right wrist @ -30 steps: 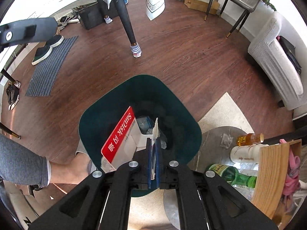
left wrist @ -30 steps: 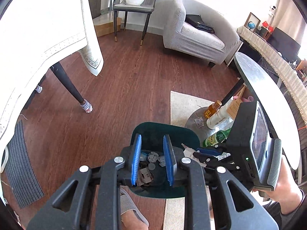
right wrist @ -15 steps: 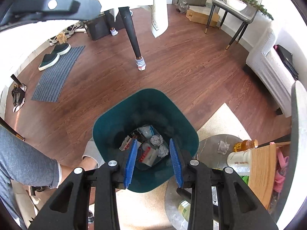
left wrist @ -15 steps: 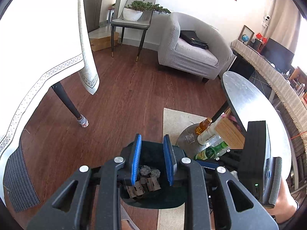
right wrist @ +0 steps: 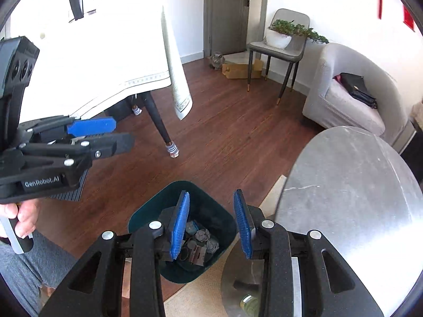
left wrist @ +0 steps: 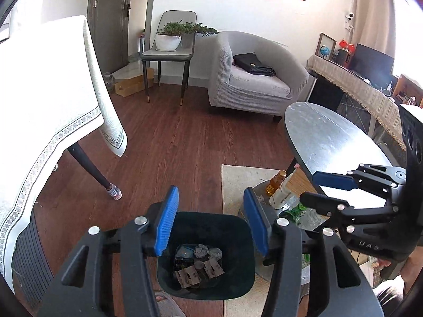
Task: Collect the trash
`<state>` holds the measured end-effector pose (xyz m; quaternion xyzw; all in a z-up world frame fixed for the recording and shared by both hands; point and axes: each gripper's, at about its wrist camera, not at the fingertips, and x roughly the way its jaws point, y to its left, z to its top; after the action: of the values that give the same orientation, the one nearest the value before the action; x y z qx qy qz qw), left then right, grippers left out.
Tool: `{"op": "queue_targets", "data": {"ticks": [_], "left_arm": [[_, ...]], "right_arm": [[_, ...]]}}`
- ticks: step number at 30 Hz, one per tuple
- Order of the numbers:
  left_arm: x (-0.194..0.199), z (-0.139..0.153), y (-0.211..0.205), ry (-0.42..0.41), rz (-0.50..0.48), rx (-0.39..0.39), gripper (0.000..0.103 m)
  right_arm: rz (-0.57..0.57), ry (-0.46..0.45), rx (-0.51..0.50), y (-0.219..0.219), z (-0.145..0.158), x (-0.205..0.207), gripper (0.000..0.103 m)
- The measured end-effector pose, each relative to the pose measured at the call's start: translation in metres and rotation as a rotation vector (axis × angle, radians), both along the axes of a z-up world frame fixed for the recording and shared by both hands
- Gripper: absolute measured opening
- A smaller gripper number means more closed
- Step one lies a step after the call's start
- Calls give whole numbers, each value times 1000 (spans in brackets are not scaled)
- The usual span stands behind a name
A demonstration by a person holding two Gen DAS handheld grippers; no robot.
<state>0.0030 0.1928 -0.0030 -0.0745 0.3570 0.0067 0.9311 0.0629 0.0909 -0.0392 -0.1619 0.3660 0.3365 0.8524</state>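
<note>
Below both grippers, on the wood floor (left wrist: pixel 185 142), stands a dark green bin (left wrist: pixel 211 227) holding the trash (left wrist: pixel 198 261): crumpled paper balls and torn cardboard pieces lie at its bottom. The left gripper (left wrist: pixel 211 222) hangs above the bin with its blue-padded fingers (left wrist: pixel 166 222) wide apart and nothing between them. The right gripper (right wrist: pixel 211 224) also hangs above the bin (right wrist: pixel 148 211), fingers (right wrist: pixel 179 222) apart and empty; the trash (right wrist: pixel 201 240) shows between them. In the left wrist view the right gripper (left wrist: pixel 321 189) appears at the right edge, level with the counter rim. In the right wrist view the left gripper (right wrist: pixel 113 133) appears at the left edge, gripped by a hand (right wrist: pixel 21 214). A round grey counter (left wrist: pixel 330 140) stands just right of the bin, with a beige rug (left wrist: pixel 238 179) under it. Beneath the counter, on a lower round shelf (left wrist: pixel 261 200), stand an amber bottle (left wrist: pixel 275 183), a white bottle (left wrist: pixel 281 195) and a green bottle (left wrist: pixel 296 210), close together. A white tablecloth (left wrist: pixel 53 105) hangs over a table at the left. A grey armchair (left wrist: pixel 253 79) with a black bag (left wrist: pixel 253 64) on its seat stands by the far wall, beside a chair (left wrist: pixel 169 52) carrying a potted plant (left wrist: pixel 174 35).
</note>
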Motion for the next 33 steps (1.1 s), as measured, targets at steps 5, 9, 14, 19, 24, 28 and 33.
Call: {"op": "queue_targets", "data": {"ticks": [5, 9, 14, 19, 24, 28, 33], "left_arm": [[7, -1, -13, -9, 9, 20, 71], [10, 1, -27, -29, 16, 49, 80], [14, 3, -48, -60, 20, 98, 93], [18, 2, -65, -60, 21, 124, 96], [21, 1, -76, -64, 13, 122, 98], [25, 0, -82, -62, 13, 119, 98], [27, -4, -86, -42, 30, 129, 99]], "right_arm": [[-91, -51, 43, -38, 15, 9, 45], [-157, -76, 71, -70, 21, 15, 53], [-237, -102, 84, -106, 24, 20, 59], [-298, -122, 84, -138, 25, 25, 70], [-357, -131, 82, -165, 22, 28, 78], [-397, -126, 93, -186, 21, 28, 83], [-424, -130, 114, -202, 23, 27, 92]]}}
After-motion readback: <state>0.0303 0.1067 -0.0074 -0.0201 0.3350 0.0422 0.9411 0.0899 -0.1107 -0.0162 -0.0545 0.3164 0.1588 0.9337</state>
